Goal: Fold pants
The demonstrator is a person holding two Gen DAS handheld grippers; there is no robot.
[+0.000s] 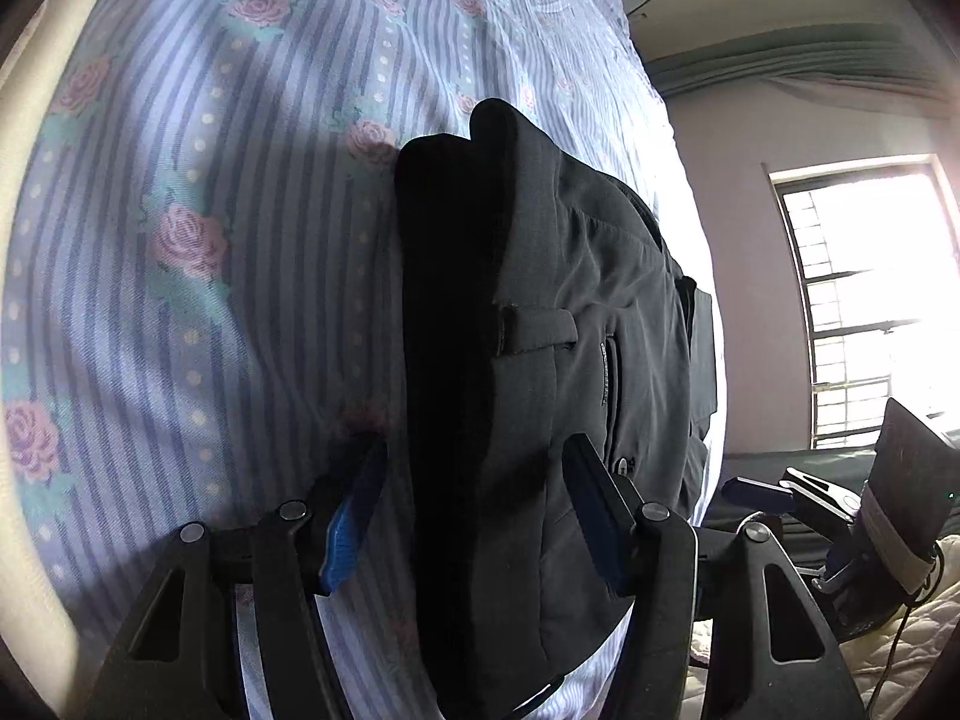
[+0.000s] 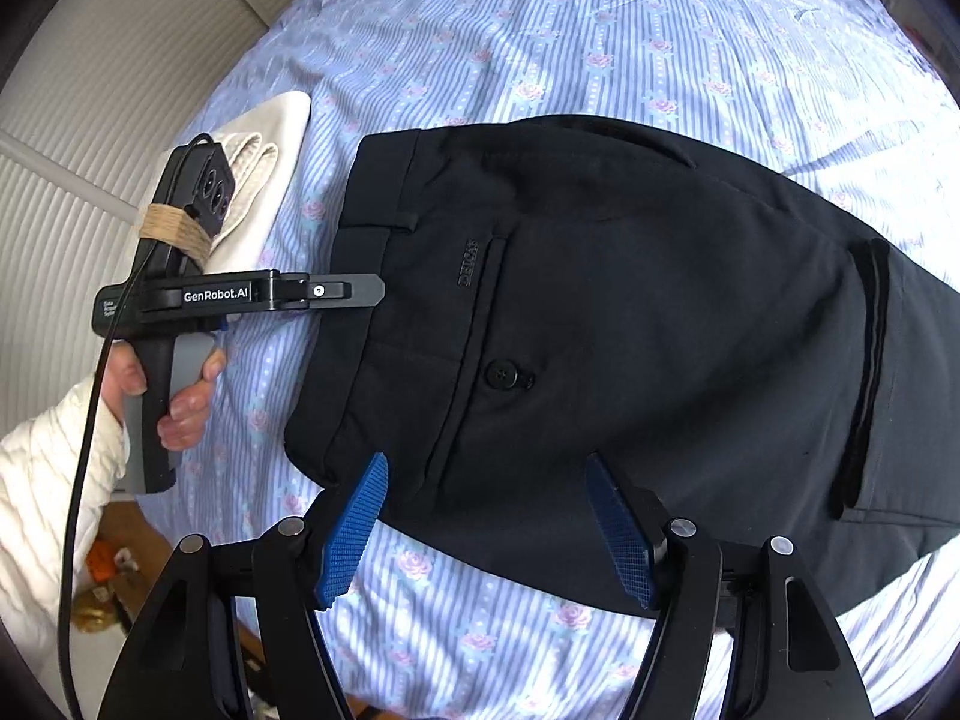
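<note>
Your window [image 1: 870, 300] blows out with daylight glare, the pants [image 1: 540, 360] fall in deep shadow, and fisheye bending darkens every edge.

— What sort of place is this?
— A bedroom in a home. A bed [image 2: 540, 30] fills both views, spread with a blue-striped sheet [image 1: 210, 240] printed with pink roses.
— Anything else?
— A barred window [image 1: 870, 300] lets in daylight through a pale wall, with a green curtain valance [image 1: 780, 60] above it, a folded cream cloth [image 2: 270, 150] lies at the bed's edge, and a ribbed cupboard front [image 2: 90, 90] stands beside it.
</note>
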